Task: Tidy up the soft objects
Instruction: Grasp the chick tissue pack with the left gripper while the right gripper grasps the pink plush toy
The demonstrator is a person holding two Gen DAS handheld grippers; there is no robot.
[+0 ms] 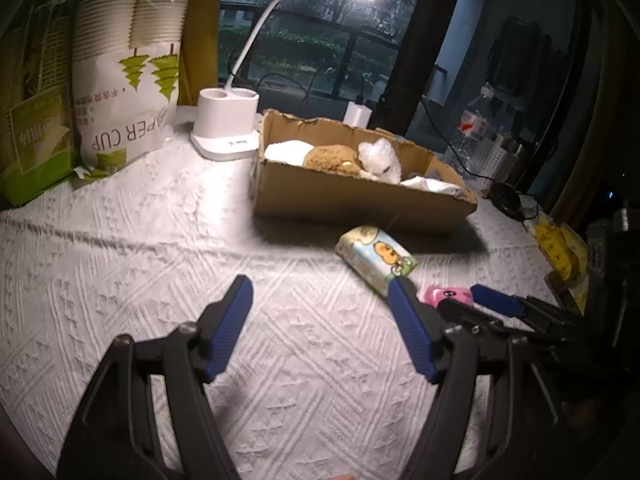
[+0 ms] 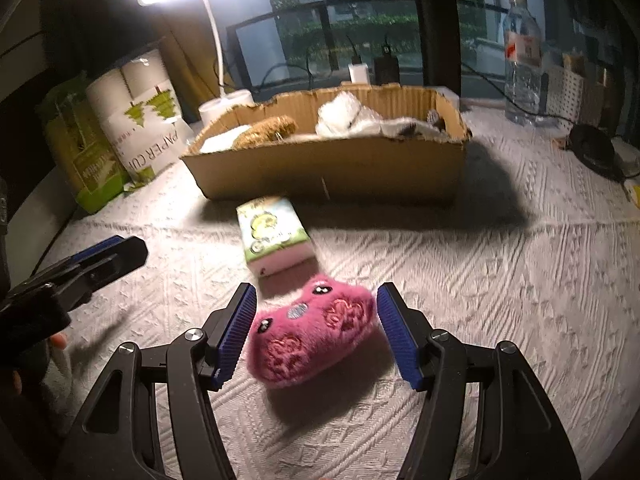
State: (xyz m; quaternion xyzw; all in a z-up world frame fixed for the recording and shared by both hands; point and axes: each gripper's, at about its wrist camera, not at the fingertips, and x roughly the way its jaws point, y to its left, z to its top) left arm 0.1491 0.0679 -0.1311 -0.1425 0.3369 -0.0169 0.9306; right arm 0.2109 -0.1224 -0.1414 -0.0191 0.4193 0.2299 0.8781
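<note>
A pink plush toy (image 2: 312, 328) lies on the white cloth between the open fingers of my right gripper (image 2: 316, 332); the pads stand beside it, a small gap on each side. It shows small in the left wrist view (image 1: 442, 294). A tissue pack (image 2: 276, 236) with a cartoon print lies just beyond it, in front of the cardboard box (image 2: 332, 172). The box holds a brown plush (image 1: 330, 158), a white plush (image 1: 380, 160) and white soft items. My left gripper (image 1: 320, 292) is open and empty over the cloth, left of the tissue pack (image 1: 376, 258).
A white desk lamp base (image 1: 226, 124) stands behind the box. Paper cup bags (image 1: 124, 92) and green packs (image 1: 36, 136) are at the back left. A water bottle (image 2: 522, 60), cables and a black object (image 2: 592, 152) are at the back right. Yellow packs (image 1: 560, 248) lie at the right edge.
</note>
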